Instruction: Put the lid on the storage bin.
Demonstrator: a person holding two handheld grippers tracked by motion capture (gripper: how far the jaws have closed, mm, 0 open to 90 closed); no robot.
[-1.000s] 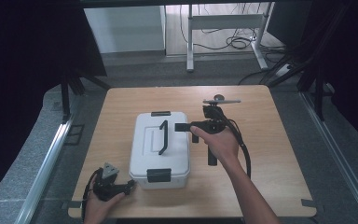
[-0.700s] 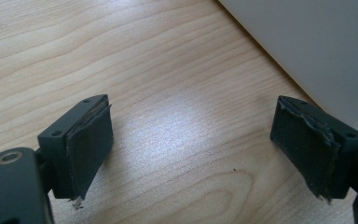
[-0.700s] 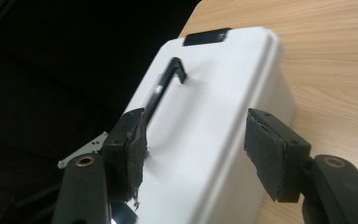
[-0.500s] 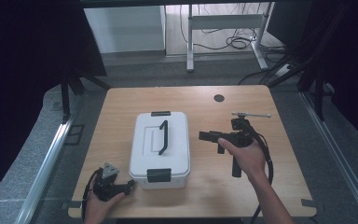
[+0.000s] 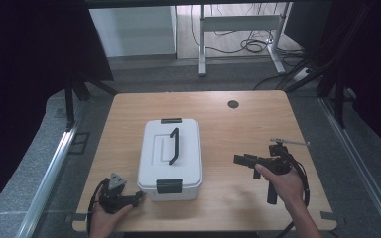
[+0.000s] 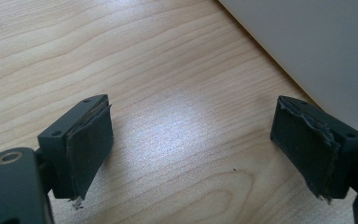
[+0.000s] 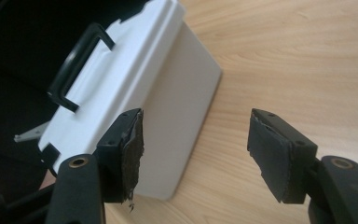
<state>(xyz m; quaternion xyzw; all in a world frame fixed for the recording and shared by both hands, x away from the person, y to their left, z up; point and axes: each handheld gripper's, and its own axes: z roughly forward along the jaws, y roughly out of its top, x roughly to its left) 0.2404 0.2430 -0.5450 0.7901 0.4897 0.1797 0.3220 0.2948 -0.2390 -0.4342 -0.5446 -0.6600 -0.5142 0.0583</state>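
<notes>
One white plastic box [image 5: 169, 158], rectangular with a black handle [image 5: 173, 146] and two black latches, sits mid-table [image 5: 218, 109] on pale wood grain. Left of its near corner, the left gripper [image 5: 137, 198] rests wide open, holding nothing. Right of the box, well apart, the right gripper [image 5: 240, 159], its jaws just opened further, stands wide and empty.

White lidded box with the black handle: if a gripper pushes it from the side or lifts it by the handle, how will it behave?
The white box looks like rigid plastic with a wide, flat base, so a side push should slide it on the smooth table rather than tip it. The handle sits mid-lid, so a lift probably hangs level. Weight can't be judged; contents are hidden.
</notes>
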